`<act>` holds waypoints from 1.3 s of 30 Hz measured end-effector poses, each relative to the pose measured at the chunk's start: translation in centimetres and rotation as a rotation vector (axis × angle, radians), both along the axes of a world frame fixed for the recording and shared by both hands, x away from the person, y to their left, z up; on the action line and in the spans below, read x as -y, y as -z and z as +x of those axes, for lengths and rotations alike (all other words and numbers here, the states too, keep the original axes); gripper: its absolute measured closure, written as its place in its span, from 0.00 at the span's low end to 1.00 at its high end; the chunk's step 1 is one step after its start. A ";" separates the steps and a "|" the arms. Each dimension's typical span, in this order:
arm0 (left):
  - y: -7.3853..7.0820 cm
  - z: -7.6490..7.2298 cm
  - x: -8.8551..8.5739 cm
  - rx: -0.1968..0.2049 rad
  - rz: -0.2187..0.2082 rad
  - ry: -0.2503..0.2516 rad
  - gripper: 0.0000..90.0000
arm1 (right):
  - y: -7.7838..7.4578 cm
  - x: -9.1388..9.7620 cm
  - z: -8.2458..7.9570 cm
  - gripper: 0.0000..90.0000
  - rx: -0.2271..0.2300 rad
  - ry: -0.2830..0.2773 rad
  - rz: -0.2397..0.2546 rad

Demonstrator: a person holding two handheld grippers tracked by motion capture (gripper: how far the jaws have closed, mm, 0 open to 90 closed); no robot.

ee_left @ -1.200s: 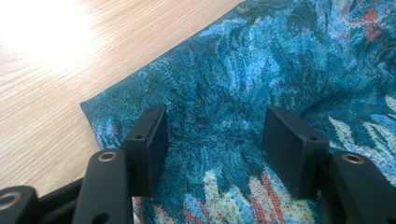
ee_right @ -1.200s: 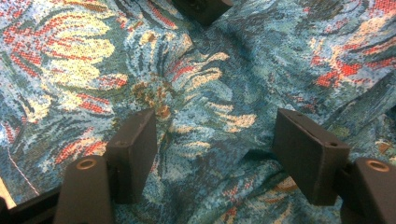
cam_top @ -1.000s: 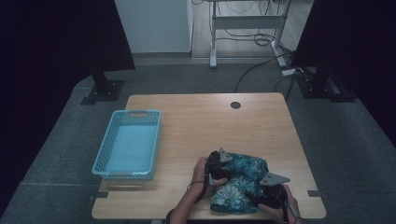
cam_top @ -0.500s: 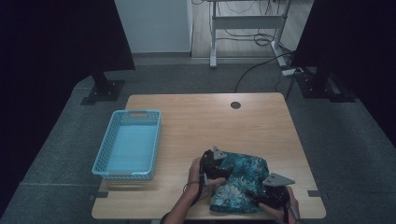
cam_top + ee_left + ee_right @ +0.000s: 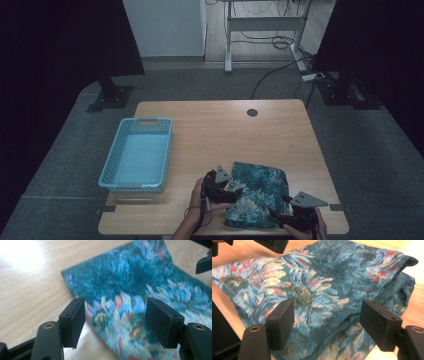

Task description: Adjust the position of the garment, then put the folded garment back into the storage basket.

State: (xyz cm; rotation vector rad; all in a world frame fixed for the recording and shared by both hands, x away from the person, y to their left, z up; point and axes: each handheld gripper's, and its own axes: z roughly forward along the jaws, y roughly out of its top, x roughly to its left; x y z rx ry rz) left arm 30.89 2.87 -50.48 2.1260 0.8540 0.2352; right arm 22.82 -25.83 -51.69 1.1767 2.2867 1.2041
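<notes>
Dark room, grey floor, black curtains at both sides; a pale wooden table point(image 5: 200, 130) fills the middle of the high view. Blue basket point(image 5: 136, 156) at left-centre, empty, likely meant to take the cloth. Folded teal floral cloth point(image 5: 260, 192) lies flat at lower centre. Left gripper point(image 5: 115, 315), jaws just widened, and right gripper point(image 5: 325, 317) both gape over the cloth's edges, pressing nothing, apparently letting go after a fold.
</notes>
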 end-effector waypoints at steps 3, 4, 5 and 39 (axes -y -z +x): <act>0.2 -0.6 -0.4 0.008 0.009 -0.001 0.35 | 0.0 0.1 -0.3 0.31 -0.001 0.002 -0.002; 0.2 -0.7 -0.6 0.007 0.002 -0.003 0.35 | 0.0 0.2 -0.4 0.31 -0.001 0.004 0.002; 0.2 -0.9 -0.8 0.009 -0.003 -0.003 0.35 | -0.1 0.2 -0.4 0.31 -0.003 0.008 0.008; 0.5 0.5 -0.8 -0.008 -0.047 -0.092 0.38 | -0.2 1.2 -2.2 0.31 0.006 0.007 0.007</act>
